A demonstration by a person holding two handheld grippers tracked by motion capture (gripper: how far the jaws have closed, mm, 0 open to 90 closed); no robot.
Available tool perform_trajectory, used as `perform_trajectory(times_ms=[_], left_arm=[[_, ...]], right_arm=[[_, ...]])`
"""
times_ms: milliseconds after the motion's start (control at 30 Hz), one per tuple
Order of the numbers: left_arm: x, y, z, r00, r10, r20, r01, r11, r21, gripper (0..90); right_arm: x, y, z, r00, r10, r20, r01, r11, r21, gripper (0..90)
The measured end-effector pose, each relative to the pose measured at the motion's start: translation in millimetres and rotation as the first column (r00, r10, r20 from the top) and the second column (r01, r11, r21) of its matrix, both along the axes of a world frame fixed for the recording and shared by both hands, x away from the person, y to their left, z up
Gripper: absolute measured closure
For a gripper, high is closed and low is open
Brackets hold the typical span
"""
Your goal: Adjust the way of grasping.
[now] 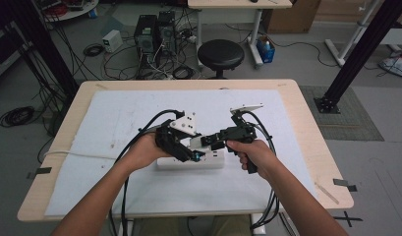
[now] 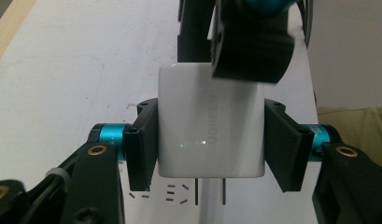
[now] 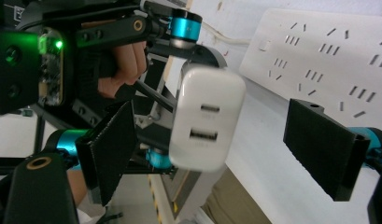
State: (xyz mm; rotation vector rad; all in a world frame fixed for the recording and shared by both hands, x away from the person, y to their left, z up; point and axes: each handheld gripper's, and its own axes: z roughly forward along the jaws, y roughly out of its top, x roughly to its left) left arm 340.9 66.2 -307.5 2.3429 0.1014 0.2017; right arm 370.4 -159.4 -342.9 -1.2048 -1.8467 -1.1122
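My left gripper [image 2: 210, 144] has its flat black jaws clamped on the sides of a glossy white boxy charger [image 2: 210, 126], its two metal prongs pointing toward six o'clock above the slotted white power strip [image 3: 328, 51]. My right gripper [image 3: 226, 149] stands wide open, its ribbed pads flanking the charger's two-port face without touching it.

Both grippers, left gripper [image 1: 197, 156] and right gripper [image 1: 204, 142], are black, with flat ribbed pads [image 2: 143, 147], teal collars [image 2: 107, 136] and brass-ringed screw holes. Each carries a grey three-cornered plate [image 1: 185, 123] and trails black cables [image 1: 125, 196]. A green light [image 3: 58, 44] glows, perhaps on a circuit board. The forearms [image 1: 98, 201] are bare.
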Motion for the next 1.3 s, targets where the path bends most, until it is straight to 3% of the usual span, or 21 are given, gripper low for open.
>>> perform_trajectory(times_ms=[433,700,867,933,1033,1133,1200,1267,1300], left_arm=[[-2.1,-3.3,-1.3,0.9998,-0.003,0.021,0.003,0.9998,0.022,42.4],[-2.6,-6.5,-3.3,0.9994,0.0,0.033,-0.002,0.9992,0.04,42.4],[-4.5,-9.7,-4.4,0.9977,0.004,0.068,-0.008,0.9984,0.056,42.2],[-4.1,-10.0,-4.0,0.998,0.018,0.061,-0.021,0.9987,0.047,41.8],[-0.7,-5.1,-0.7,0.9968,0.07,0.037,-0.071,0.9969,0.032,26.5],[1.9,6.5,2.0,0.9944,0.105,0.01,-0.105,0.9942,0.023,24.0],[3.9,16.0,2.7,0.9921,0.126,-0.005,-0.125,0.9917,0.028,21.3],[5.9,25.2,2.7,0.9884,0.151,-0.017,-0.15,0.988,0.035,21.3],[6.5,30.0,2.3,0.9853,0.168,-0.032,-0.167,0.9853,0.036,21.3]], right_arm=[[3.1,2.8,-12.0,0.9983,-0.008,-0.058,0.012,0.9981,0.06,42.6],[3.4,3.7,-18.0,0.9975,0.008,-0.07,-0.002,0.9956,0.093,57.8],[5.2,1.8,-21.8,0.995,0.013,-0.099,-0.003,0.9944,0.105,61.1],[5.9,0.8,-21.3,0.9969,0.007,-0.079,0.002,0.9943,0.106,61.8],[6.2,-3.6,-21.2,0.9997,-0.004,-0.024,0.006,0.9978,0.065,61.9],[6.1,-13.3,-20.3,0.9989,-0.016,0.045,0.015,0.9998,0.009,61.9],[5.5,-20.7,-17.6,0.994,-0.021,0.107,0.025,0.9988,-0.041,61.8],[5.2,-27.7,-16.3,0.9892,-0.014,0.146,0.023,0.998,-0.06,61.8],[4.2,-30.6,-14.6,0.9832,-0.014,0.182,0.03,0.9959,-0.085,61.8]])
